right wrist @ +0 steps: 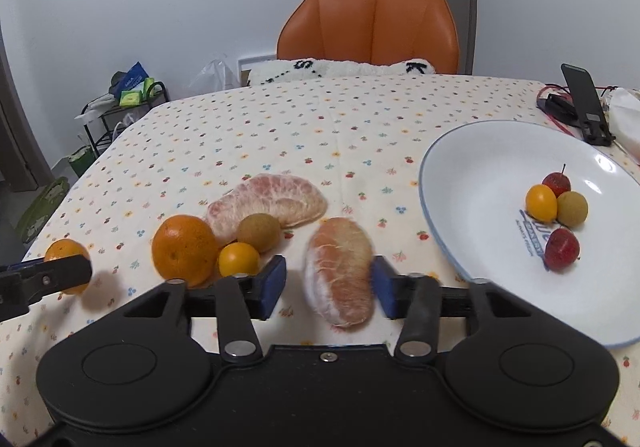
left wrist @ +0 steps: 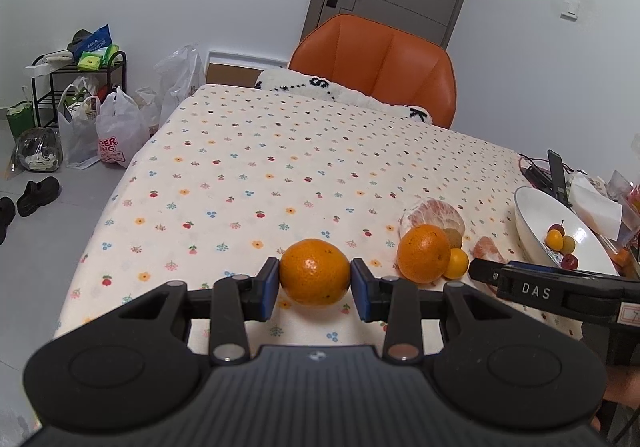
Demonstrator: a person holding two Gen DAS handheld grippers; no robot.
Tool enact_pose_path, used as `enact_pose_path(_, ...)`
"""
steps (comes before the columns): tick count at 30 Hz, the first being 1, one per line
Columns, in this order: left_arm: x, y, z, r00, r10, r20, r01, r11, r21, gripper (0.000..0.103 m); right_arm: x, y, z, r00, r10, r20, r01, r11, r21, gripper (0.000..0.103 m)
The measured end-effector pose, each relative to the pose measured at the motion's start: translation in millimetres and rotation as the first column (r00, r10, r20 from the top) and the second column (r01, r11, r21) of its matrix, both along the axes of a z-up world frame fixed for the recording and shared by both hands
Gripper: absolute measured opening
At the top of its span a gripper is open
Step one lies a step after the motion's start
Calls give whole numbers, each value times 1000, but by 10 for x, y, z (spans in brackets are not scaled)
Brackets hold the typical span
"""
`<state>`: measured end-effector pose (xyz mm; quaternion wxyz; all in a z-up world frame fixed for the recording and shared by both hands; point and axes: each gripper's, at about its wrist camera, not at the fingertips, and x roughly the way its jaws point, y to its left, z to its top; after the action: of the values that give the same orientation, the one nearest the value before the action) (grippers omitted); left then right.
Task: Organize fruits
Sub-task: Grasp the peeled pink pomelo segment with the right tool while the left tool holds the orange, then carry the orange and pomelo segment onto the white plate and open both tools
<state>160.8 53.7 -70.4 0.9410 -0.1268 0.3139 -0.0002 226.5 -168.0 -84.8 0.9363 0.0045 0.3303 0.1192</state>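
Left gripper (left wrist: 315,285), clamped on the orange (left wrist: 315,272), should travel level toward the plate (left wrist: 532,223) to its right, holding pressure.

Two low, close wrist views facing the orange chair (left wrist: 376,67) — left view further left, sharing the fruit cluster (right wrist: 224,235)

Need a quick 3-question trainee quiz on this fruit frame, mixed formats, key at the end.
1. True or false: the left hand-held gripper is shut on an orange.
2. How many small fruits lie in the white plate? A) two B) four C) six
3. Fill in: the right hand-held gripper straddles a peeled ___ segment, with a gap at its left pad.

Key: 1 true; 2 B; 3 pomelo
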Motion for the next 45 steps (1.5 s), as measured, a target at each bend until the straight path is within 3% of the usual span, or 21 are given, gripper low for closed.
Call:
enact_pose_path(12,-81,-186,181,999,-22,39,22,1000,8,36,-222,-160,129,997,79,16,-80,993,88,33)
enact_pose_path(27,-135,-599,389,994,-76,82,74,997,31,36,-435,-466,373,993,81,91,-93,986,139,33)
enact_pose_path(45,-25,-1213,471,982,-162,98,157,986,56,36,-496,-1039,377,994,19,111,-37,986,165,33)
